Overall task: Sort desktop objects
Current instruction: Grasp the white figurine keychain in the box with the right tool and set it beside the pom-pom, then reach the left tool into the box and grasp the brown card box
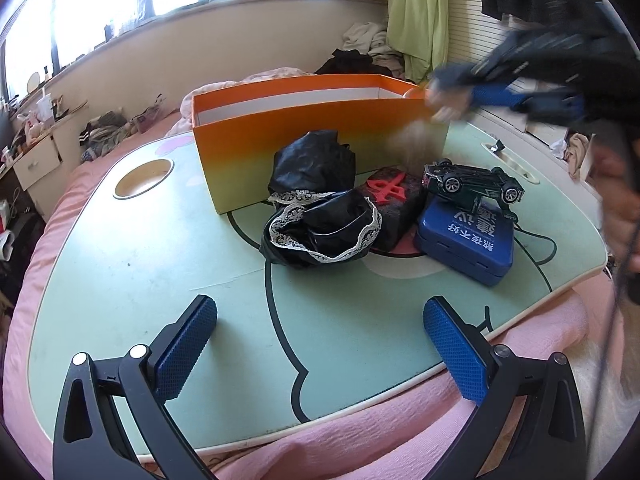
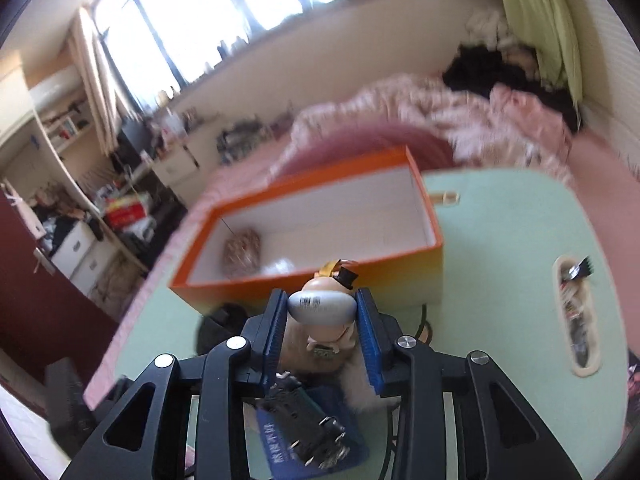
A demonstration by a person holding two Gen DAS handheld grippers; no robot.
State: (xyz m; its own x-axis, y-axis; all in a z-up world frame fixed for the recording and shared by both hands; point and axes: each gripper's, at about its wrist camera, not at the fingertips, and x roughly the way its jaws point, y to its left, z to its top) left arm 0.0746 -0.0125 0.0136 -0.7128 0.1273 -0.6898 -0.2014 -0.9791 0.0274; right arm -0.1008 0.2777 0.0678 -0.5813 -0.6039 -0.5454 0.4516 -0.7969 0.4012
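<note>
Chinese lettering on blue tin, barcode sticker on toy figure in right tool

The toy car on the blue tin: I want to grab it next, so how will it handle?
Likely rigid and small. The toy car lies tilted, wheels showing, on the blue tin, so a nudge could probably tip it off or set it rolling.
</note>
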